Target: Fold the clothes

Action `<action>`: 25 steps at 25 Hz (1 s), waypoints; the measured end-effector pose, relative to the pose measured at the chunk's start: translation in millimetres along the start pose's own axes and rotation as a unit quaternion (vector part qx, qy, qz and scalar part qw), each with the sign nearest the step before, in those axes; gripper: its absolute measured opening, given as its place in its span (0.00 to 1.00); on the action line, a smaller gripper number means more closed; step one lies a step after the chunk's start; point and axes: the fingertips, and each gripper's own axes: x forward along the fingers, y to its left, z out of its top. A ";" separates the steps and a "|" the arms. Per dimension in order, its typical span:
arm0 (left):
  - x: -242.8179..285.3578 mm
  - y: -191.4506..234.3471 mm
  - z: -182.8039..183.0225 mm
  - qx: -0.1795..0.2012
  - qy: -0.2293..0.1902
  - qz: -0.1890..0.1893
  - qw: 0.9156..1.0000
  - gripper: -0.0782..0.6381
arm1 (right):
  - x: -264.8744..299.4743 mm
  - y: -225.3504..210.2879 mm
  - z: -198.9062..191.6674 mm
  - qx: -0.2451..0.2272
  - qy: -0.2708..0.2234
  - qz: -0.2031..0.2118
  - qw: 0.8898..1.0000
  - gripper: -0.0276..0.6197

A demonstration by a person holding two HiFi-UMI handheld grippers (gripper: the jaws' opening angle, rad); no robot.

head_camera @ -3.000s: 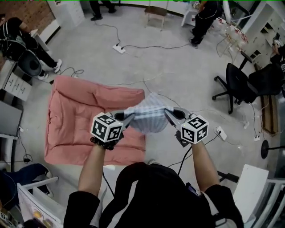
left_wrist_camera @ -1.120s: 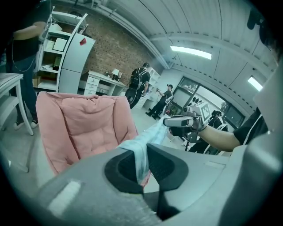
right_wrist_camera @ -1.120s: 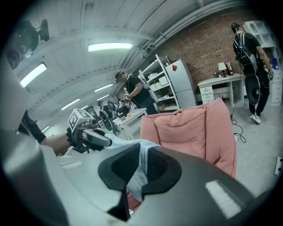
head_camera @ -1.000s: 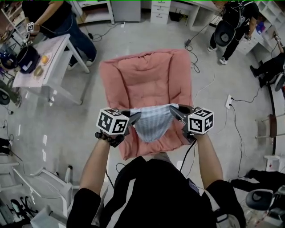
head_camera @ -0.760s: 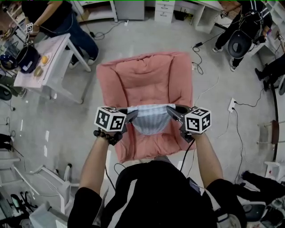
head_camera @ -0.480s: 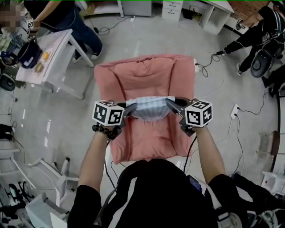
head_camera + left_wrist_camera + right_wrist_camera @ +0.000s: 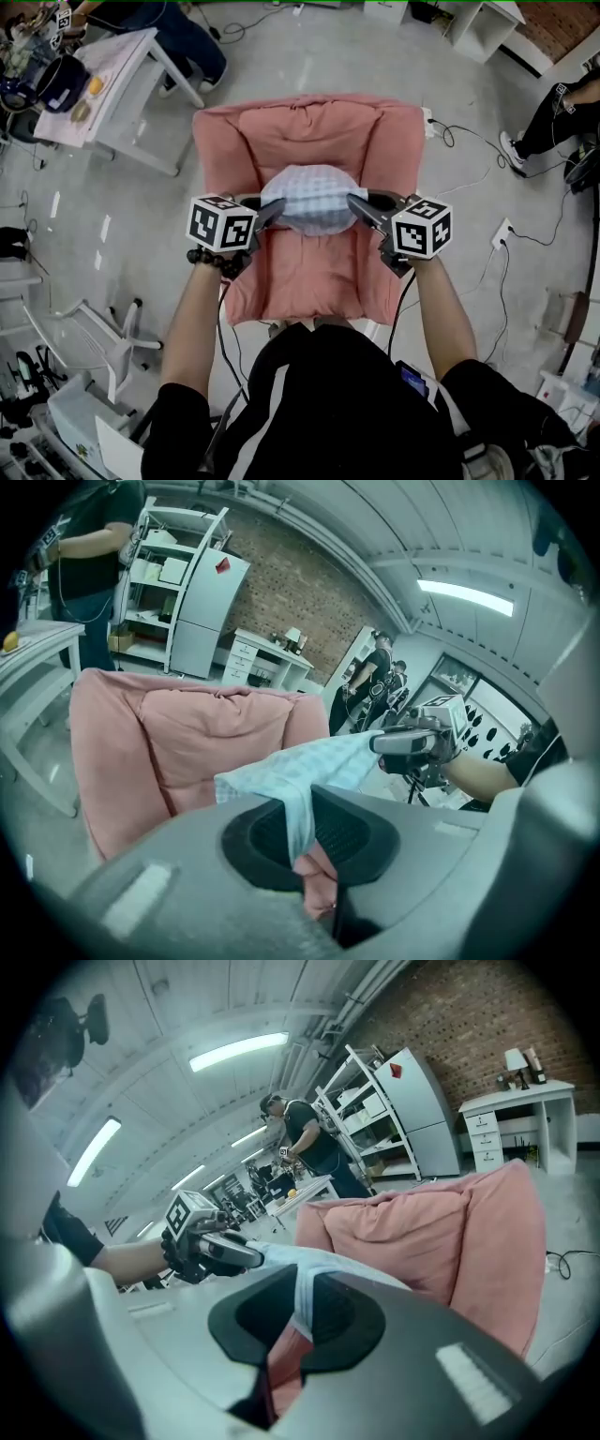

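Pale blue checked cloth (image 7: 309, 197), held by two edges
Fingers of left gripper (image 7: 272, 210) and right gripper (image 7: 357, 204) clamp its edges, cloth bunched between them; gripper views show each pinch, head view the whole cushion (image 7: 309, 131) below.

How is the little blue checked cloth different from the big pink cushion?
The checked cloth is pale blue and white; the pink cushion is plain pink. The cloth is much smaller. The cloth is held up by the left gripper and right gripper; the cushion rests on the floor. Both are soft fabric.
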 end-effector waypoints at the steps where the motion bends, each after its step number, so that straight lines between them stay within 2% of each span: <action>1: 1.8 -0.2 -9.6 -0.006 0.002 -0.002 1.000 0.15 | 1.6 -0.2 -8.5 0.004 0.005 0.001 1.000 0.07; 9: 4.2 -26.1 -100.1 -0.049 0.026 -0.029 0.998 0.15 | -8.4 20.6 -99.3 0.049 0.044 -0.006 0.998 0.07; 13: -0.4 -41.7 -146.2 -0.054 0.039 -0.037 0.997 0.15 | -16.1 39.7 -144.4 0.070 0.053 -0.015 0.996 0.07; 19: -9.4 -61.6 -238.4 -0.081 0.070 -0.048 0.993 0.15 | -20.6 75.3 -231.5 0.107 0.082 -0.024 0.991 0.07; 25: -25.1 -85.5 -319.0 -0.083 0.102 -0.060 0.990 0.15 | -28.5 115.5 -310.7 0.134 0.107 -0.033 0.985 0.07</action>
